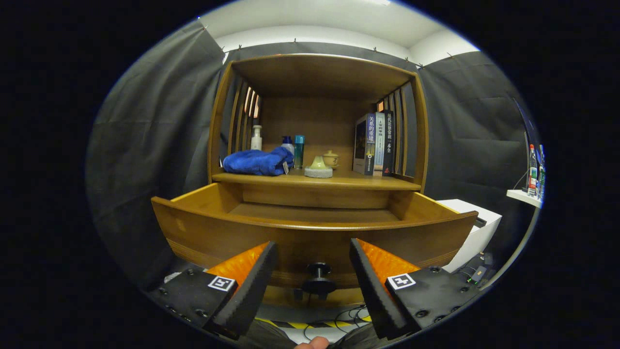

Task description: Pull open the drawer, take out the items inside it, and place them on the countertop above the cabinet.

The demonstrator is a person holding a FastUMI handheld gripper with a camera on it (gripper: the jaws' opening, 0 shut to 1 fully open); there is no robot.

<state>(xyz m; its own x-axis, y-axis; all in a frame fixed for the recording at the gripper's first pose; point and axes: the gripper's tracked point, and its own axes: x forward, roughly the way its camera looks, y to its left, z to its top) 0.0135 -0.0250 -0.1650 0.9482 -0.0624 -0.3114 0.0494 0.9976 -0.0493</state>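
Cabinet (317,77) of wood, drawer (315,237) pulled open below the surface (315,182). Blue towel (259,162), books (375,143), bottles (255,138), small lidded pot (331,158) up on that surface. Drawer knob (317,278) between the fingers (314,281), spread apart, untouched by either.

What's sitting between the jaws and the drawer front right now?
In the gripper view, only the drawer's dark knob, between the open gripper jaws, untouched.
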